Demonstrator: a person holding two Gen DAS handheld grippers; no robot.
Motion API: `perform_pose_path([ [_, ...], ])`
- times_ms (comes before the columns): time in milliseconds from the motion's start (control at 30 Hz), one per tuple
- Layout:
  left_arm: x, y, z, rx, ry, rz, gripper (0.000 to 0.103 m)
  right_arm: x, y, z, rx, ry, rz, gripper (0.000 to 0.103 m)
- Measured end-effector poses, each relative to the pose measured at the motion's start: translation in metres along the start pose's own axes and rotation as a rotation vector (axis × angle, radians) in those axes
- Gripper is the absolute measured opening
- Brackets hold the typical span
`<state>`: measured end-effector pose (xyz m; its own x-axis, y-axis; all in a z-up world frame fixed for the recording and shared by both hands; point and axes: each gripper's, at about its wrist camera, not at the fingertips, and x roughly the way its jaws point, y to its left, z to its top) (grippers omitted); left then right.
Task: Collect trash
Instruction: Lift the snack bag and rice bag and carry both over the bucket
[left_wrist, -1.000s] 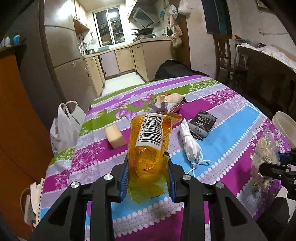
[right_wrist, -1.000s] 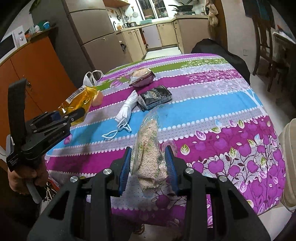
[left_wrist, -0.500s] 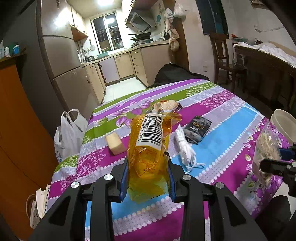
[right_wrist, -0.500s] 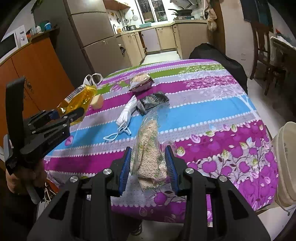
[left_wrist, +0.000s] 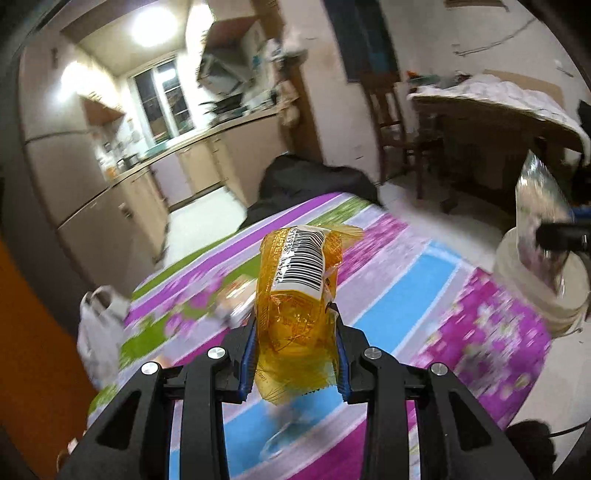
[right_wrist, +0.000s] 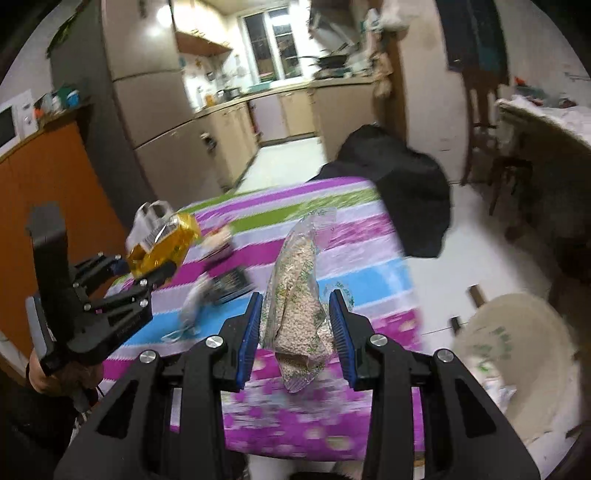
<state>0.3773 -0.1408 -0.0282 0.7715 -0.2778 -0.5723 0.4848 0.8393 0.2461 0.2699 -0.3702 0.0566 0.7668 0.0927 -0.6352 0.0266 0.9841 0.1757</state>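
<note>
Both loads now lifted clear of the striped tablecloth (left_wrist: 417, 273) and swung rightward: left gripper (left_wrist: 295, 350) clamped on yellow wrapper (left_wrist: 295, 295), right gripper (right_wrist: 295, 332) on grain bag (right_wrist: 299, 295). Cream bin (right_wrist: 517, 332) close by, probably next.

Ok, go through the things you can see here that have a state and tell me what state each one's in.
left gripper: shut on the yellow wrapper, held above the table.
right gripper: shut on the clear grain bag, held up.
white bin: open, lined with a bag.
white plastic bag: handles up, beside the table.
</note>
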Motion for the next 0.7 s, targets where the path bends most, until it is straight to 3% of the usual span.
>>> perform_pose_path([
  [233,0.012,-0.084,0.063,0.127,-0.065,-0.117,0.035,-0.038,-0.094,0.021,0.086,0.006,-0.182,0.035],
  [467,0.03,-0.181,0.109,0.259,-0.095,-0.216,0.035,-0.057,-0.185,0.008,0.206,0.047,-0.326,0.035],
  [700,0.06,-0.274,0.134,0.319,-0.032,-0.388,0.035,-0.057,-0.239,-0.023,0.283,0.114,-0.399,0.035],
])
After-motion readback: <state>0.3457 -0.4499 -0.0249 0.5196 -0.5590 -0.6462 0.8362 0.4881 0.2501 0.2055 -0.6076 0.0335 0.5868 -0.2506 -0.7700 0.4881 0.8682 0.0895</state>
